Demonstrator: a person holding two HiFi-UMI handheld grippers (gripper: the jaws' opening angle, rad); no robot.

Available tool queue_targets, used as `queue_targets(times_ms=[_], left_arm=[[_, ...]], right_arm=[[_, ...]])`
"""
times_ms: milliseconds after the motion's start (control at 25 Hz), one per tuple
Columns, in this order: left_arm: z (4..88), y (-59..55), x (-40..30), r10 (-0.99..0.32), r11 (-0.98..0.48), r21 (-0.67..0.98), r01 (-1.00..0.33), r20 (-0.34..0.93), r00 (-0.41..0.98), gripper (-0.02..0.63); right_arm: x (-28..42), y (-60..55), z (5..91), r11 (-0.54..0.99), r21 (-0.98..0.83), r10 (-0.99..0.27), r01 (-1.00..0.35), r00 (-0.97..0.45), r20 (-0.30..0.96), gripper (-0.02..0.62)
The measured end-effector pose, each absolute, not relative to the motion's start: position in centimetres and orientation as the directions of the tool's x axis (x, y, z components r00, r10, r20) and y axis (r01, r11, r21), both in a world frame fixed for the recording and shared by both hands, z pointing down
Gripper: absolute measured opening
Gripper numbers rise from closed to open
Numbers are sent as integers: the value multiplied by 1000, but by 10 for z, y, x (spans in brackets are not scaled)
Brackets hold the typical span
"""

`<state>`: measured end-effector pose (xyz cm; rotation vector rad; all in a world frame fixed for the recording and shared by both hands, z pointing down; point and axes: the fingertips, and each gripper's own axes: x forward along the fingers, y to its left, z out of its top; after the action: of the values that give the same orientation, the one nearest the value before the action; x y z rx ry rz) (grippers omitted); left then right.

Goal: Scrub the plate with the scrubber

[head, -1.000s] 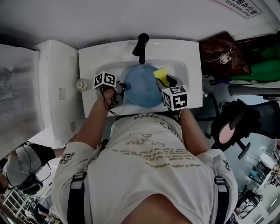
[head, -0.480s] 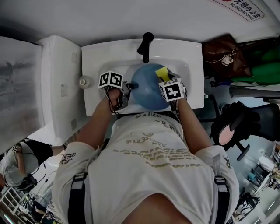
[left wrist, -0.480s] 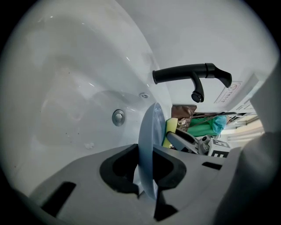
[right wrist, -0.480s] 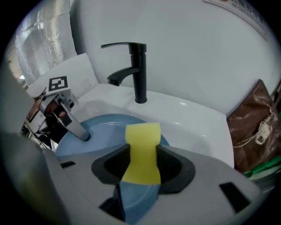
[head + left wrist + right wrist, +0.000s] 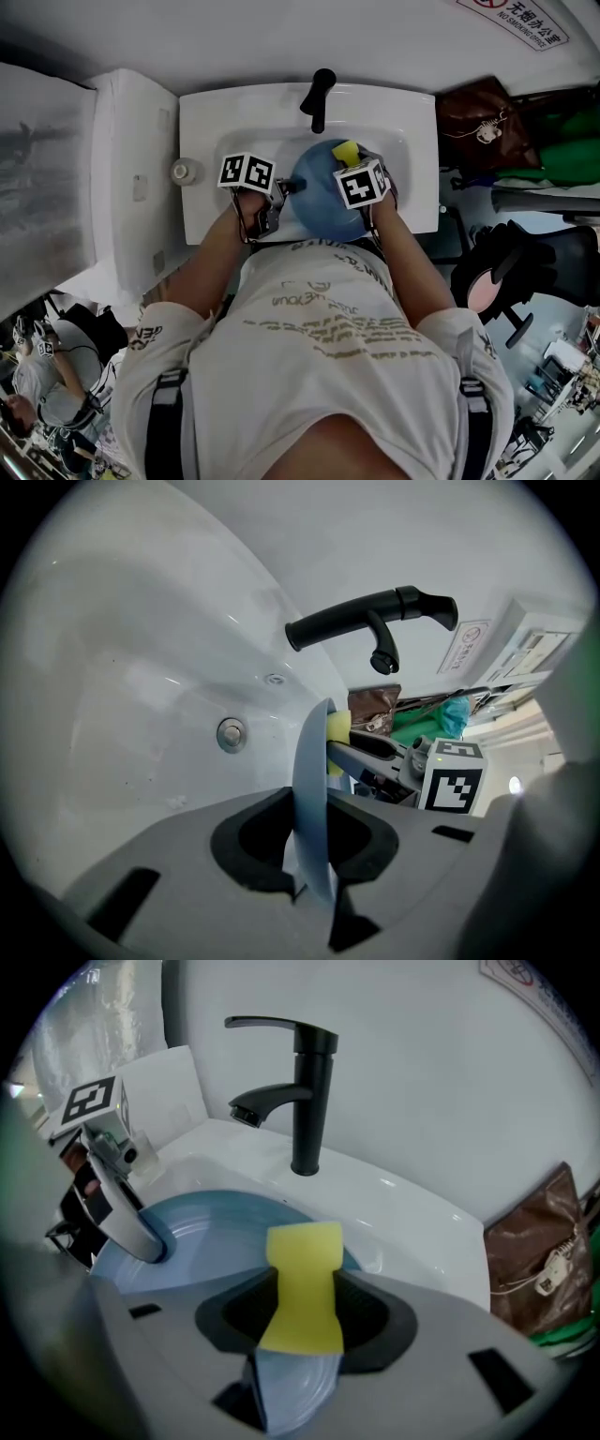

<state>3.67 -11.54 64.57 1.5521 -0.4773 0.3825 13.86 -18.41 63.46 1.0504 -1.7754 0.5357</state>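
L gripper (image 5: 314, 860) clamped on the rim of the blue plate (image 5: 312, 780); the plate edge sits pinched between its jaws. In head view the plate (image 5: 323, 202) is held tilted over the white sink (image 5: 206, 122) basin, below the black faucet (image 5: 321, 94), w/ the L gripper on its left rim. R gripper (image 5: 300, 1330) is closed on the yellow scrubber (image 5: 302, 1283), which sticks out past its jaws. The scrubber lies over the plate's face near the far rim and looks to be touching it. Drain (image 5: 231, 733) is visible in the basin behind the plate. Brown bag (image 5: 478, 112) sits right of the sink, apart from it.
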Motion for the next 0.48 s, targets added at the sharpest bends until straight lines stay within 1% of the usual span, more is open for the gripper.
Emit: queue_targets(times_ms=[240, 480], left_arm=[[640, -120, 39, -78, -51, 847, -529, 525, 848, 64], [641, -123, 31, -104, -57, 844, -534, 527, 844, 64]], right_arm=[[104, -187, 626, 584, 76, -427, -808, -225, 876, 192], [67, -177, 621, 673, 25, -395, -739, -330, 857, 192]])
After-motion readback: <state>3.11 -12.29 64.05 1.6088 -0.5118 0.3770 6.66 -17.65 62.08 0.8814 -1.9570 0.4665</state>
